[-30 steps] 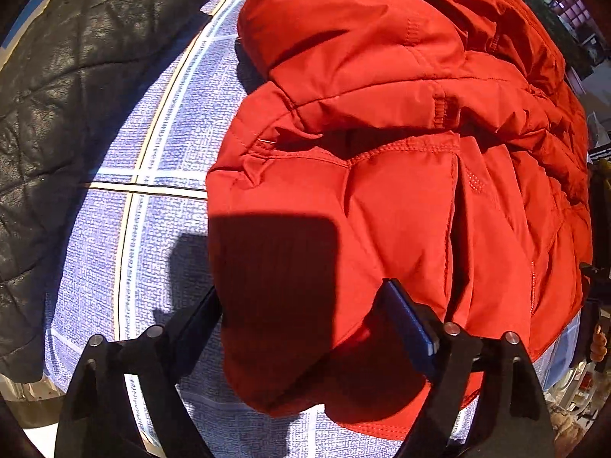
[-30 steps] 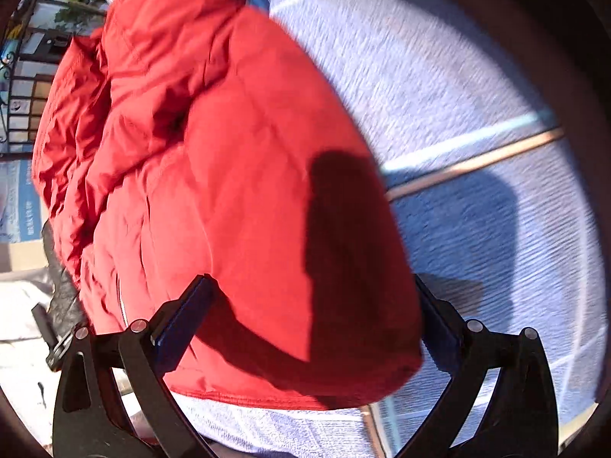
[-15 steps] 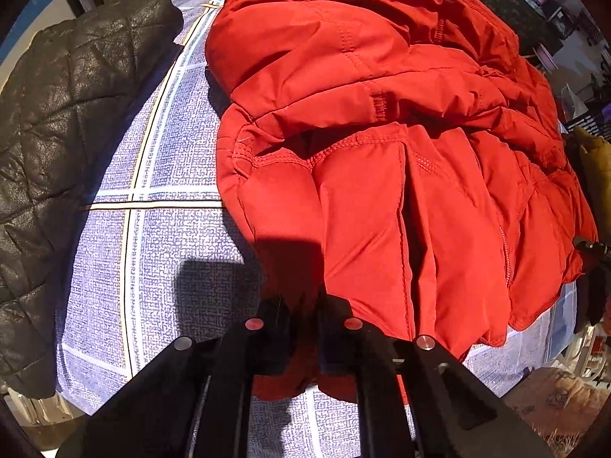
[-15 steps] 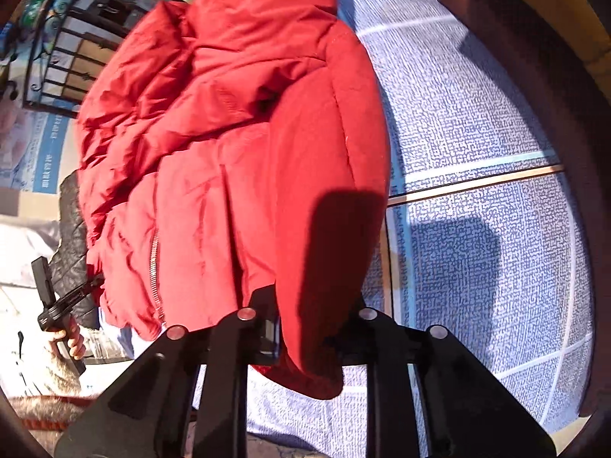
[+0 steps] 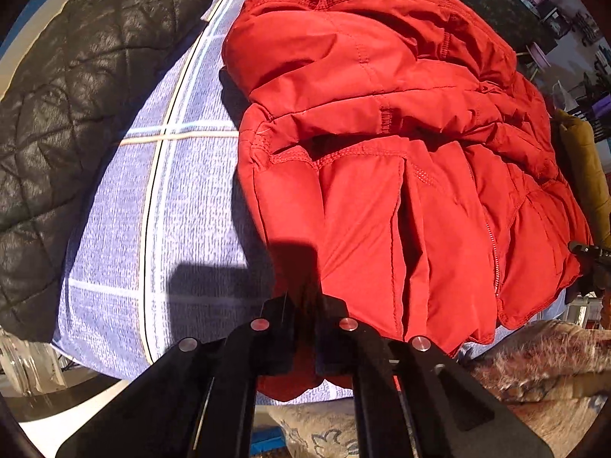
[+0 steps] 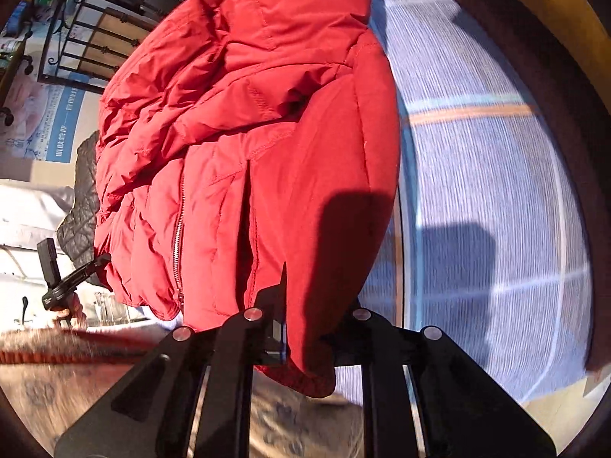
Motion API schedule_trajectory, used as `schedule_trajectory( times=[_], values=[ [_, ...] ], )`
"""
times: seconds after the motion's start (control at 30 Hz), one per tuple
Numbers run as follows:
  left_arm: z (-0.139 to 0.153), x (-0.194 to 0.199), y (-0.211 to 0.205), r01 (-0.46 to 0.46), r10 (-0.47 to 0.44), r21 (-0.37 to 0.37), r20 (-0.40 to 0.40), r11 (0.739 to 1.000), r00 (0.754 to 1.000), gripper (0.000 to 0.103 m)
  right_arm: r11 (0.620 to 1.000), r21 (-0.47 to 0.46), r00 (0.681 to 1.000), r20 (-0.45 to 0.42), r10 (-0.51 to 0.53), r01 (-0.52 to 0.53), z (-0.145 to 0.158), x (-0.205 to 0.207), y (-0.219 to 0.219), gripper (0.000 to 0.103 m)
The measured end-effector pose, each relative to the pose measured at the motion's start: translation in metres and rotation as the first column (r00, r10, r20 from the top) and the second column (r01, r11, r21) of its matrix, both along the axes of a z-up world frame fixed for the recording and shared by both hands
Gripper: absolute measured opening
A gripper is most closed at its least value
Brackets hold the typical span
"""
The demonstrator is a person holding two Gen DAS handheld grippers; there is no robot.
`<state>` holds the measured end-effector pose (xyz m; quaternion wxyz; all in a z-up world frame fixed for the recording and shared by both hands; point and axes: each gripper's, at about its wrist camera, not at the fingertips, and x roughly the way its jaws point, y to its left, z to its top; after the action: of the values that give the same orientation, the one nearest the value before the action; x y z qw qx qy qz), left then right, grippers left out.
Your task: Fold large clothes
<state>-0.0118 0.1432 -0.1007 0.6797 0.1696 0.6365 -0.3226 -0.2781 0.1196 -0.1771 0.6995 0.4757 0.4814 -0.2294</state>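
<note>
Red jacket (image 5: 382, 133): heaped on a blue plaid sheet (image 5: 183, 206), beside a black quilted coat (image 5: 68, 95). Left gripper (image 5: 304, 316): jaws pinched narrow on the jacket's hem. Right gripper (image 6: 311, 328): jaws clamped on the opposite hem corner.

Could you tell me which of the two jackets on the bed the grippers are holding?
The red puffer jacket: the left gripper and right gripper are both clamped on its near edge. The black quilted jacket lies untouched beside it.
</note>
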Motion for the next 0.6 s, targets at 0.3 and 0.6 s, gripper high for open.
schedule_trajectory(
  times=[0.3,0.6],
  values=[
    [0.007,0.014,-0.026,0.014,-0.014,0.022,0.027,1.000,1.000,0.006,0.999,0.036,0.998,0.051,-0.028,0.026,0.005,0.026,-0.029,0.014],
    [0.064,0.087,-0.077,-0.003,0.015,-0.091,0.125,0.996,0.992,0.006,0.993,-0.115,0.987,0.154,0.036,-0.018,0.062,0.093,-0.108,0.014]
  ],
)
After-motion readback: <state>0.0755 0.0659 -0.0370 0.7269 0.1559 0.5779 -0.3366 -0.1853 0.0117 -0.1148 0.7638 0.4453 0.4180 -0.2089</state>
